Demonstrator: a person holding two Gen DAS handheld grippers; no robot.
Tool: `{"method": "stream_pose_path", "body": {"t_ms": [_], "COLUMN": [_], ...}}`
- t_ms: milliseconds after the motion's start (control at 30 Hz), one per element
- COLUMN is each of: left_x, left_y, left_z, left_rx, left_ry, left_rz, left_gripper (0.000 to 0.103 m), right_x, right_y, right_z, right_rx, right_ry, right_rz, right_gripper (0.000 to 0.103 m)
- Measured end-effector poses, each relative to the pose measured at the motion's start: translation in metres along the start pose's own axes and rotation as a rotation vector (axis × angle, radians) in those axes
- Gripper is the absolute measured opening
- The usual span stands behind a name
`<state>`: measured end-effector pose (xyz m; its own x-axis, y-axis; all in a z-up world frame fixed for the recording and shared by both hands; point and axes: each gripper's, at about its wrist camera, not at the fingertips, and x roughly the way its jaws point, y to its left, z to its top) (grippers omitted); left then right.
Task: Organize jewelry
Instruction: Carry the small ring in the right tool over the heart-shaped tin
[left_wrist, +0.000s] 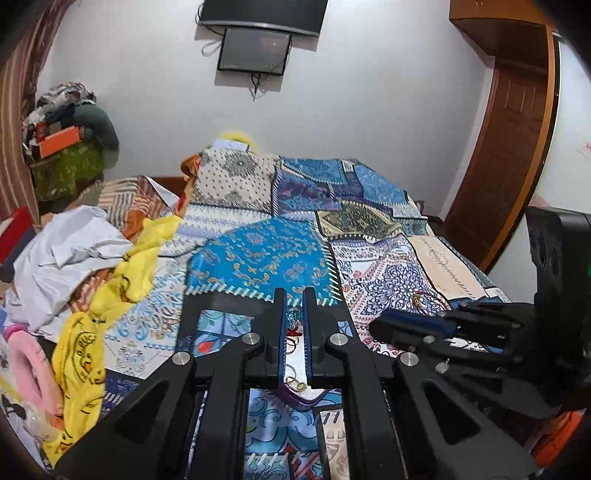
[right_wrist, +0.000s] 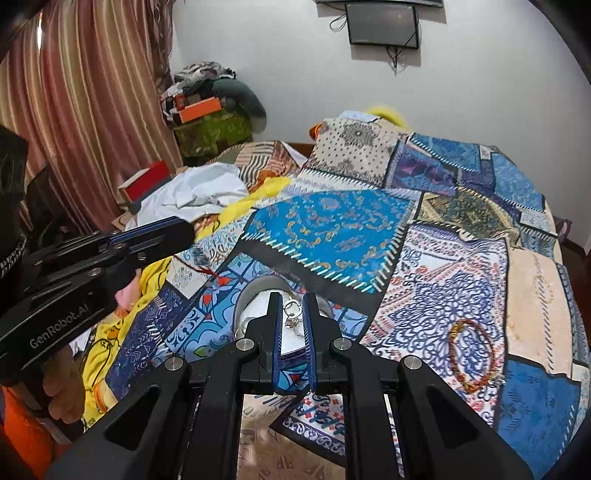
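Note:
In the left wrist view my left gripper has its jaws nearly together. Through the narrow gap show a blue crystal bead, red thread and gold rings; I cannot tell whether any is pinched. My right gripper reaches in from the right, jaws together. In the right wrist view the right gripper hovers over a grey bowl with a white inside. A silver ring shows between its tips. The left gripper enters from the left above a red thread. An orange beaded bracelet lies to the right.
A patchwork bedspread covers the bed. Yellow cloth, white cloth and a pink item are heaped along the left side. A purple curved piece lies under the left gripper. A wooden door stands at right.

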<state>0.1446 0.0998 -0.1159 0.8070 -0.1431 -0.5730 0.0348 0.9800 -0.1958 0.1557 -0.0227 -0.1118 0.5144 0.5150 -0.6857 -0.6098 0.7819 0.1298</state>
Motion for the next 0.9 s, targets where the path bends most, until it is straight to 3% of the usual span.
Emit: {"method": "stream_pose_path", "body": {"t_ms": [433,900], "left_x": [0.040,0.036], "left_y": [0.010,0.038], "left_z": [-0.010,-0.026], "left_rx": [-0.026,-0.062], "left_ry": [0.085,0.119], "left_rz": [-0.038,0.061], "left_gripper": [0.006,0.008], "right_x": [0.035,0.054], "right_y": [0.004,0.019], "right_z": [-0.010,-0.012], "right_rx": [-0.019,-0.055], "right_ry": [0.094,0.143], "right_rz": [0.024,0.045], "right_gripper": [0.010,0.010]}}
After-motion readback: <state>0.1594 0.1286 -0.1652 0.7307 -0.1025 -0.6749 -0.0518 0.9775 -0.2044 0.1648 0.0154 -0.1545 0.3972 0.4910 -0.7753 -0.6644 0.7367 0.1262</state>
